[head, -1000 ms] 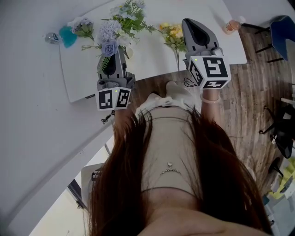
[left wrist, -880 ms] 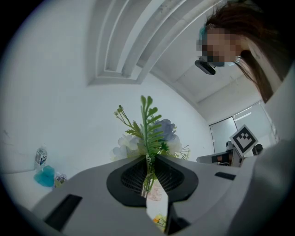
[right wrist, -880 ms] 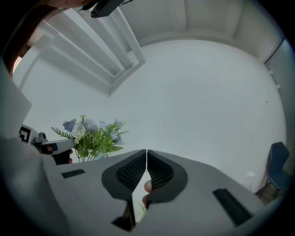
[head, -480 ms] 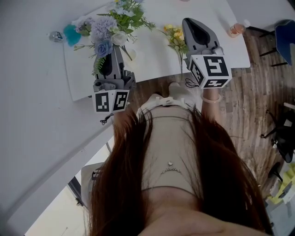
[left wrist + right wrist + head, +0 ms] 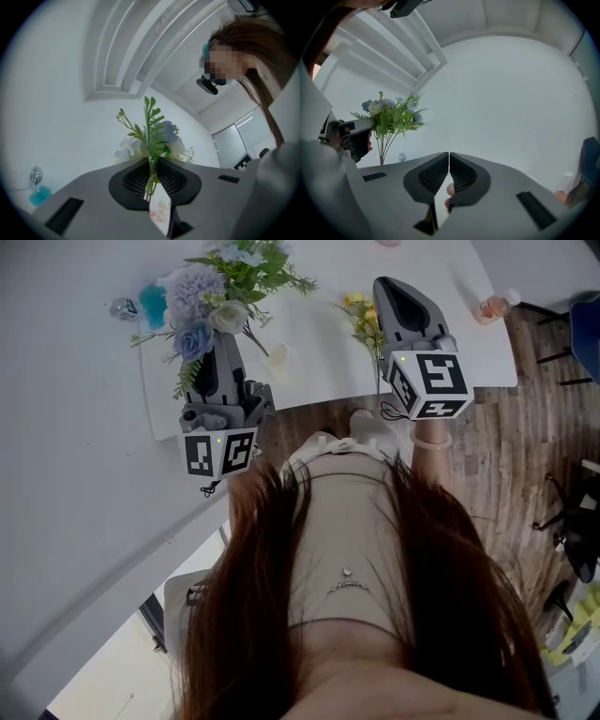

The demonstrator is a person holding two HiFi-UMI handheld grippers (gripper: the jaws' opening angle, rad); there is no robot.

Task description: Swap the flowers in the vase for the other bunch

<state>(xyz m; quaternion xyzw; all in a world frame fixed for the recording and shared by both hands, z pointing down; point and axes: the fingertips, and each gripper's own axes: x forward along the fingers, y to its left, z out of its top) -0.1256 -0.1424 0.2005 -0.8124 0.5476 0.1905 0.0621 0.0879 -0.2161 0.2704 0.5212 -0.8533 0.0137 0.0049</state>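
At the left of the white rectangular table (image 5: pixel 309 362), the left gripper (image 5: pixel 151 161) has its jaws closed on the thin green stems of the blue, lavender and white artificial flower bunch with green fern sprigs (image 5: pixel 197 310). Compared with one second ago, this gripper and the bunch sit higher and further toward the top left of the head view, so the bunch has been raised. The right gripper view shows the lower stem ends hanging free in the air below the grip, touching nothing. The bunch therefore appears to be clear of its container, and the removal step is judged to be essentially complete. The vase itself cannot be made out with certainty in any view. The long axis of the bunch runs roughly upright, with the blooms and fern tips pointing up, the cut stem ends pointing down, and the grip placed just below the foliage. The right gripper (image 5: pixel 449 157) has its jaws closed together with nothing between them. It hangs just beside the small yellow artificial flower bunch (image 5: pixel 361 313), which is at the table's near edge and is not held. What probably remains is to set the raised bunch aside, then grip the yellow bunch and insert it.
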